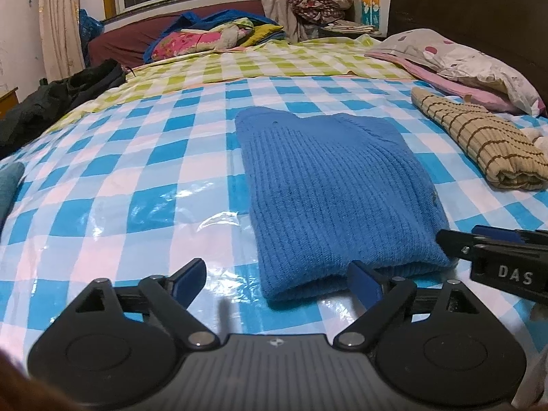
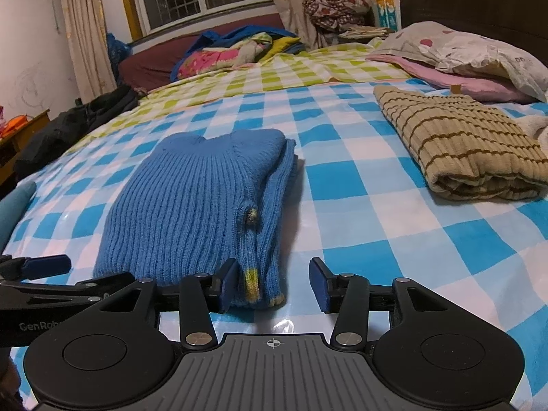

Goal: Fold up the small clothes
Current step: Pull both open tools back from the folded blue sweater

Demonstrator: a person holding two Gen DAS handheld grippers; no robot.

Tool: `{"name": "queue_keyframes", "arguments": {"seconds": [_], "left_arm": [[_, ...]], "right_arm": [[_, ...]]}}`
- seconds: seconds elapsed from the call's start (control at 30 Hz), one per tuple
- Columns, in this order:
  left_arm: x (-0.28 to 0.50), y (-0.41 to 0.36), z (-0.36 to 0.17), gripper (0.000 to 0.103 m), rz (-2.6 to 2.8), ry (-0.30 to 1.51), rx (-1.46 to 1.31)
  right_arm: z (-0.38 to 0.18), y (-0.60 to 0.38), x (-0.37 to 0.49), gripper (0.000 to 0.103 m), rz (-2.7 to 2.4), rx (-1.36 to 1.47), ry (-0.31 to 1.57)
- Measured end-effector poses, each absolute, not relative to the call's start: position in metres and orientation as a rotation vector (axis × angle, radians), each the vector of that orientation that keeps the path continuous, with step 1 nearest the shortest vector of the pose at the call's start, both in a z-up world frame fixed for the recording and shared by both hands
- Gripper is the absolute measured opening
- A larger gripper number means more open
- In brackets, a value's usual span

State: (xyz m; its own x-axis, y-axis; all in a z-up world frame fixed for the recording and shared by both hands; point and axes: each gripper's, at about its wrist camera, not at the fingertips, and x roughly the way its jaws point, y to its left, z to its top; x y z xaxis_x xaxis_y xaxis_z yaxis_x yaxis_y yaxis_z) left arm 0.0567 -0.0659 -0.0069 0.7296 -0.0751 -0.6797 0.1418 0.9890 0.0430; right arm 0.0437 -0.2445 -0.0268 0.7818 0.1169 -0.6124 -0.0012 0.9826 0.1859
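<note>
The teal cloth (image 1: 8, 185) at the left of the bed runs out past the picture's edge, so what garment it is cannot be told. The blue sweater's (image 2: 191, 205) near hem is partly covered by the right gripper's (image 2: 272, 284) left finger. Beyond the striped sweater (image 2: 469, 147), something white and fluffy (image 2: 539, 126) is cut off.

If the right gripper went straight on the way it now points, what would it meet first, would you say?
Most likely the near edge of the folded blue ribbed knit sweater, which already lies between the open right gripper, though depth is unclear.
</note>
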Motion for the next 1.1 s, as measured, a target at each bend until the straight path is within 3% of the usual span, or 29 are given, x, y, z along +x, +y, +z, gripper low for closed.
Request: {"name": "queue_keyframes", "arguments": {"seconds": [0.47, 1.1], "left_arm": [[0.042, -0.063, -0.009, 0.103, -0.122, 0.741, 0.096], [0.03, -0.062, -0.011, 0.103, -0.113, 0.77, 0.073]], "right_arm": [[-0.028, -0.245, 0.023, 0.045, 0.043, 0.2, 0.678], [-0.03, -0.232, 0.002, 0.046, 0.078, 0.193, 0.691]]}}
